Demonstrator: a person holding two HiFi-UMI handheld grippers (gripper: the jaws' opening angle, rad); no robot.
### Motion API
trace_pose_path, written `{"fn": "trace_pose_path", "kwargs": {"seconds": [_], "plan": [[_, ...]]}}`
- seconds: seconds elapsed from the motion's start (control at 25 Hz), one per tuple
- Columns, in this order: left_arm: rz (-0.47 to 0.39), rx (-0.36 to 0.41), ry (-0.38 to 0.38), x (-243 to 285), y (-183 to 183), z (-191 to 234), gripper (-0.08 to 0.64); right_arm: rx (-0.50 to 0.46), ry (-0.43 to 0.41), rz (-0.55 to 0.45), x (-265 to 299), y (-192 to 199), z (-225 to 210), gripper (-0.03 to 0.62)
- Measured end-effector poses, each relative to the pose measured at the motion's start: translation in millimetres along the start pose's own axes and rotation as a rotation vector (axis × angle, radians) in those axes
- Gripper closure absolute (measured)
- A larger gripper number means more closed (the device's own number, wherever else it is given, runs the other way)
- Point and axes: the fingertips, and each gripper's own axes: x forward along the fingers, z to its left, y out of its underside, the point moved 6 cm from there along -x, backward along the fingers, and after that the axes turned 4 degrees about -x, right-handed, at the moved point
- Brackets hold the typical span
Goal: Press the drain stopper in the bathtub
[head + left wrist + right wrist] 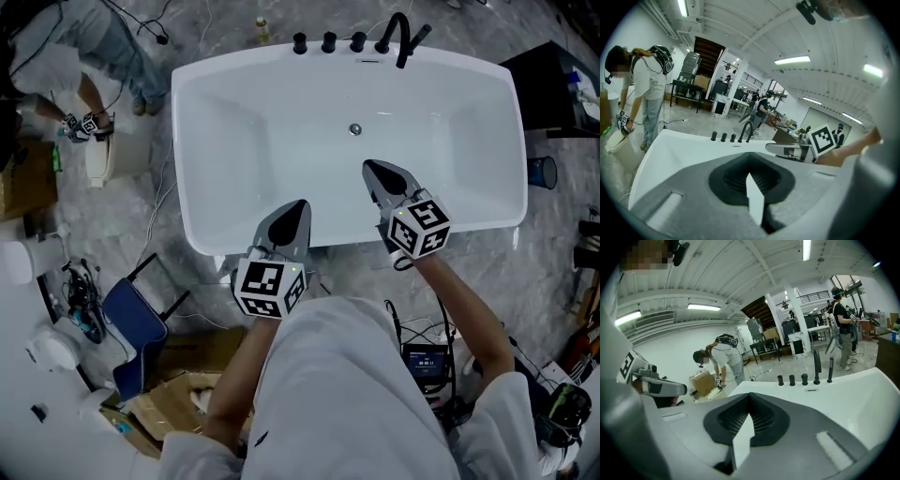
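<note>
The white bathtub (225,103) fills the middle of the head view. Its small round metal drain stopper (355,129) sits on the tub floor near the far end, below the black faucet (403,39). My right gripper (371,168) is shut and empty, its tip over the tub floor a short way in front of the stopper. My left gripper (300,206) is also shut and empty, lower and to the left, over the tub's near side. Neither gripper view shows the stopper; each shows shut jaws, the left gripper (749,158) and the right gripper (749,397), in front of the tub rim (670,143) (862,385).
Three black knobs (329,41) stand beside the faucet. A person (80,56) bends over a box to the tub's left. A blue chair (131,323), cardboard boxes (183,394) and cables lie at the near left. A black table (553,84) stands at the right.
</note>
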Motion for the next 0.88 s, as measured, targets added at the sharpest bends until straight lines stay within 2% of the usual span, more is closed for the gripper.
{"fn": "trace_pose_path", "kwargs": {"seconds": [0.24, 0.44, 0.64, 0.88], "plan": [[-0.028, 0.028, 0.005, -29.8, -13.9, -28.7, 0.561, -0.020, -0.046, -0.020, -48.5, -22.4, 22.3, 0.597], [-0.064, 0.046, 0.053, -55.9, -34.5, -48.7, 0.560, -0.043, -0.087, -0.050, -80.6, -45.4, 47.9, 0.597], [-0.113, 0.077, 0.104, -77.5, -46.3, -71.9, 0.561, -0.076, -0.134, -0.143, -121.1, -74.2, 71.7, 0.597], [-0.121, 0.089, 0.165, -89.7, -52.2, -102.1, 0.561, -0.080, -0.135, -0.274, -168.5, -93.9, 105.2, 0.597]]}}
